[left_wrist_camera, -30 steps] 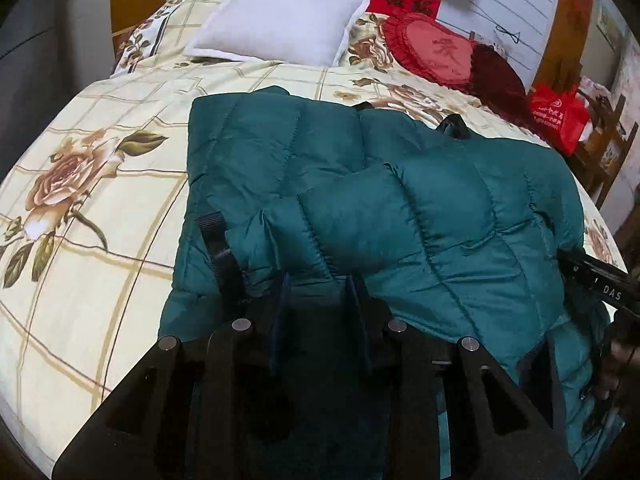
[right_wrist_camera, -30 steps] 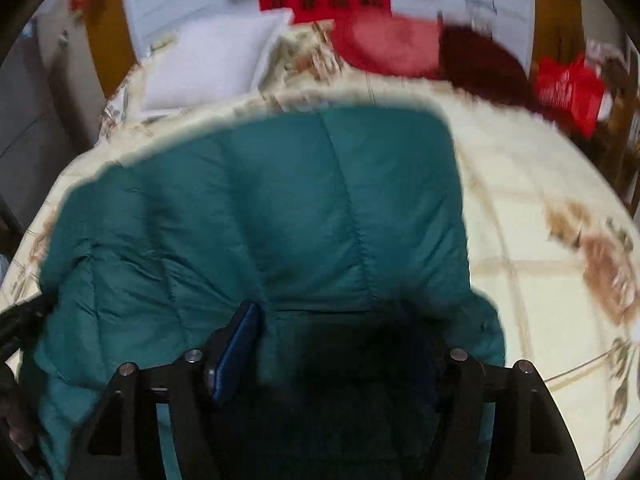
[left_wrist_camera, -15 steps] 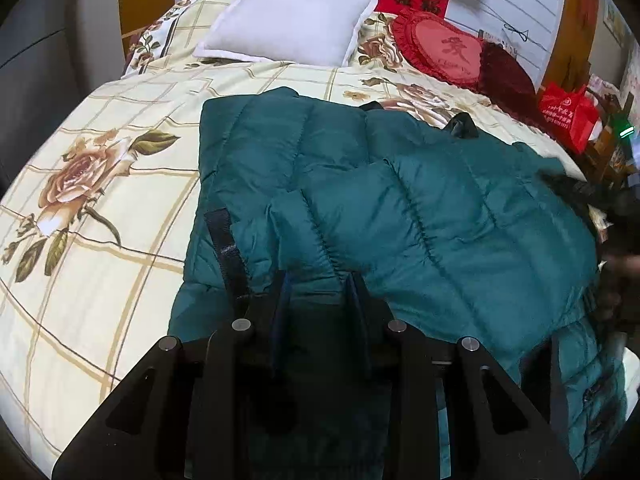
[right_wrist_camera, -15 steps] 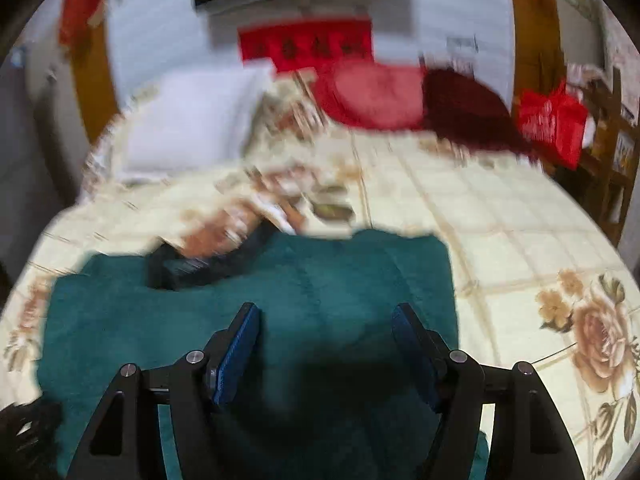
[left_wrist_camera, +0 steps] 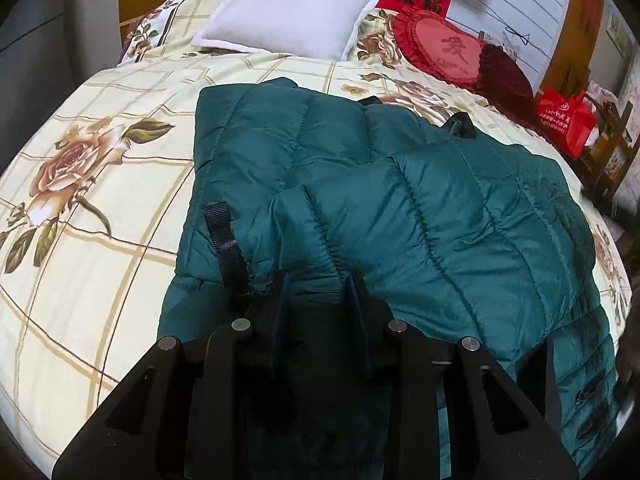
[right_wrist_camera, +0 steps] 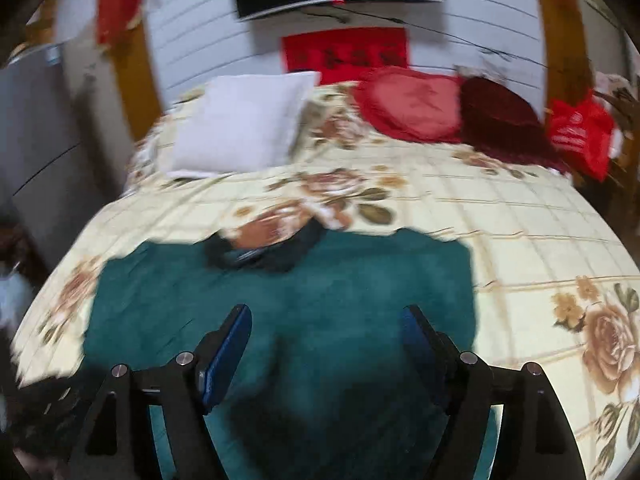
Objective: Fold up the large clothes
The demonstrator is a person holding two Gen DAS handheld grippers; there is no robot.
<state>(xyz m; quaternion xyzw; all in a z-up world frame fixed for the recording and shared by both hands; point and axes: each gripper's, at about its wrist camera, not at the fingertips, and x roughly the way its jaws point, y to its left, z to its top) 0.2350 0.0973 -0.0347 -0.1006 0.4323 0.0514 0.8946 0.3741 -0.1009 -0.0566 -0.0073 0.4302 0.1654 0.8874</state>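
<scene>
Both grippers point across the bed (left_wrist_camera: 100, 208): left gripper (left_wrist_camera: 320, 280) pinches the green jacket (left_wrist_camera: 420, 208) (sleeve, seemingly); right gripper (right_wrist_camera: 326, 312) gapes wide above blurred quilting.

Support: bed (left_wrist_camera: 120, 184) covered by a cream bedspread with a tan grid and rose prints.
Centre, near: teal quilted jacket (left_wrist_camera: 400, 216) lying flat on the bedspread, partly folded over itself; a black strap (left_wrist_camera: 224, 240) lies on its left part.
Far, left: white pillow (left_wrist_camera: 288, 12) on the bedspread.
Far, right: red heart-shaped cushion (left_wrist_camera: 444, 50), touching a dark red cushion (left_wrist_camera: 504, 76) to its right.
</scene>
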